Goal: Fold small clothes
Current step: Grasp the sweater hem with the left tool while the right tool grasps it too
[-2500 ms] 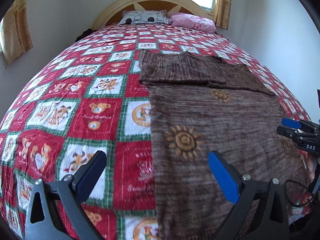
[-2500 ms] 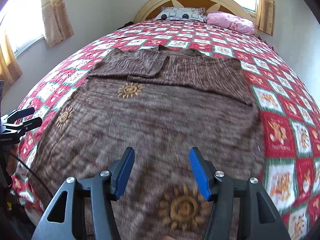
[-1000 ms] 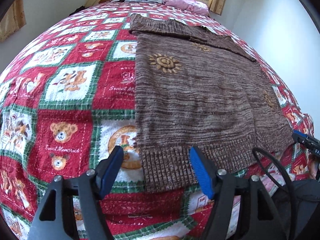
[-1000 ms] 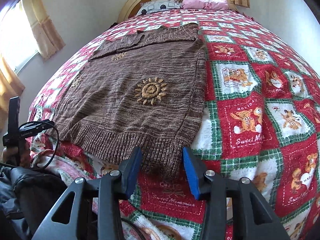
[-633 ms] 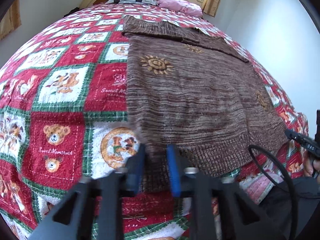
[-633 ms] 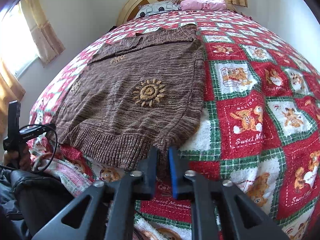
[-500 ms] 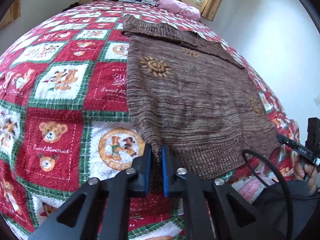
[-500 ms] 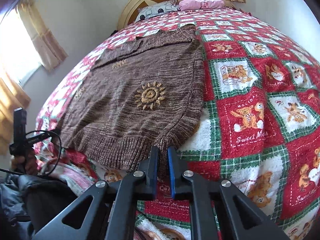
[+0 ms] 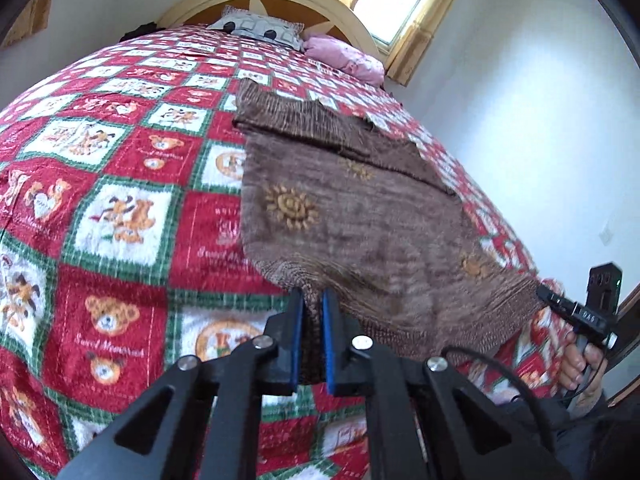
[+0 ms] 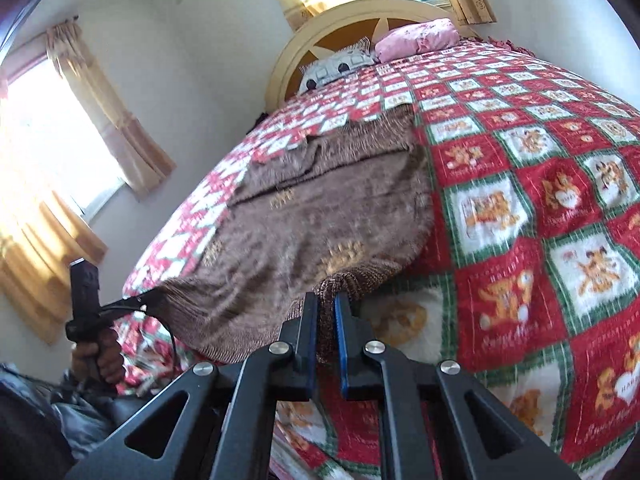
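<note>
A brown knit sweater (image 9: 360, 216) with orange sun motifs lies on the bed, its sleeves folded across the far end. My left gripper (image 9: 312, 300) is shut on the near left corner of its ribbed hem, which is lifted off the blanket. At the other near corner my right gripper (image 10: 325, 300) is shut on the sweater (image 10: 304, 232), and the hem hangs in a curve between the two corners. The right gripper (image 9: 544, 294) shows at the right of the left wrist view, the left gripper (image 10: 154, 300) at the left of the right wrist view.
The bed carries a red, green and white teddy-bear blanket (image 9: 108, 208). A grey pillow (image 9: 260, 30) and a pink pillow (image 9: 344, 60) lie by the cream headboard (image 10: 360, 24). Curtained windows (image 10: 48, 160) stand on the walls. A hand (image 10: 98, 354) holds the left gripper's handle.
Both grippers closed on the near hem corners of the sweater, then rose and tipped upward, lifting the hem off the blanket.
</note>
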Motion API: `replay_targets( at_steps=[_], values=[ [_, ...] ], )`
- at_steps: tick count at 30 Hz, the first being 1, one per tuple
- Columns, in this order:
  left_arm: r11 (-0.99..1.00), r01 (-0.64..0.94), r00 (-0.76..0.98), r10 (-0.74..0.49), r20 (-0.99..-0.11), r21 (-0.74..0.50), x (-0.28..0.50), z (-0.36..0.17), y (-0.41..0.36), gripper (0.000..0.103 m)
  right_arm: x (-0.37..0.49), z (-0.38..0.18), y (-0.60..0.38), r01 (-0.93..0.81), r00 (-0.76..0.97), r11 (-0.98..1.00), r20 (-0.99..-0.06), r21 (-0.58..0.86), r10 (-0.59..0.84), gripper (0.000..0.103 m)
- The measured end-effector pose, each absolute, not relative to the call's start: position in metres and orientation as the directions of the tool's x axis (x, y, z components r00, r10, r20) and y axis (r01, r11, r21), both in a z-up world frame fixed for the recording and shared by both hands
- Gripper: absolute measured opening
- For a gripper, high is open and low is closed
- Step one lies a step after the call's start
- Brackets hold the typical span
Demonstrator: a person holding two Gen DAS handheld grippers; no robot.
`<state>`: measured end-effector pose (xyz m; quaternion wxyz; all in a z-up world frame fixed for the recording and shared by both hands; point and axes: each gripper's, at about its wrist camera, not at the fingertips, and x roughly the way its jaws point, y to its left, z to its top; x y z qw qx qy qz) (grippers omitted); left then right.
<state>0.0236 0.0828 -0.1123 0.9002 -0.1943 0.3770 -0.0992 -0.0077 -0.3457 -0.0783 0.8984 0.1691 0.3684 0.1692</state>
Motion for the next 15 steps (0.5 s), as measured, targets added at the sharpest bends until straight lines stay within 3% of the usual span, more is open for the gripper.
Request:
replay_targets(
  at_steps=[8,15],
  values=[
    [0.891,0.034,0.771,-0.311,-0.556,-0.453,0.056,-0.075,0.098,0.009,0.032,-0.042,-0.351,-0.183,0.738,0.889,-0.539,0.419,0.406,0.007],
    [0.898,0.024,0.791,-0.285,-0.541,-0.439,0.100,-0.052,0.104,0.009,0.086,-0.022,-0.355,-0.174,0.765,0.889,-0.509,0.425,0.393,0.007]
  ],
)
